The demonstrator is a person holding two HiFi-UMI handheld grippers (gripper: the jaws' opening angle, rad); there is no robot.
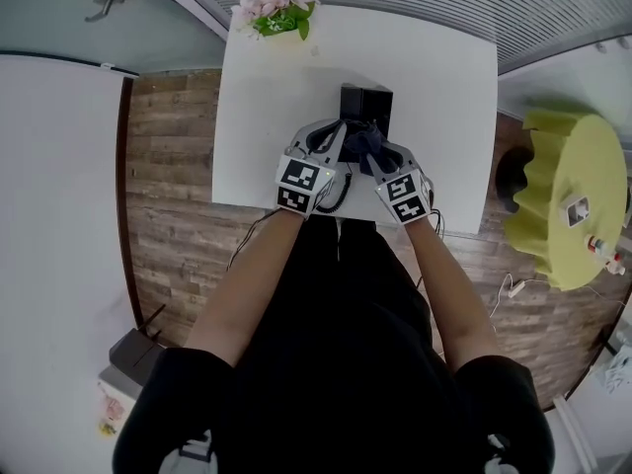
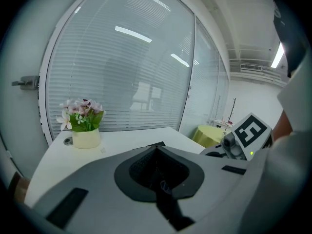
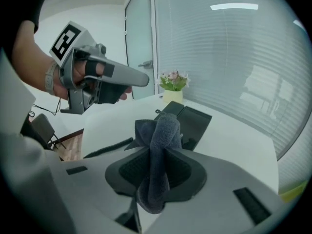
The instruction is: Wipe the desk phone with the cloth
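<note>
Left gripper [image 2: 156,149], grey plastic, jaws pressed together on nothing, raised over white table [image 1: 444,87]. Black desk phone [image 1: 365,103] mid-table. Right gripper [image 3: 161,150] pinches dark blue-grey terry cloth [image 3: 165,126]. Probably best: lay loose cloth end flat on phone, sweep lightly, avoid black coiled cord [image 3: 105,148].

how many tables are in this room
2. A white desk stands directly in front of the person and carries the desk phone. A yellow-green covered round table stands at the head view's right. Others could lie outside the views.
</note>
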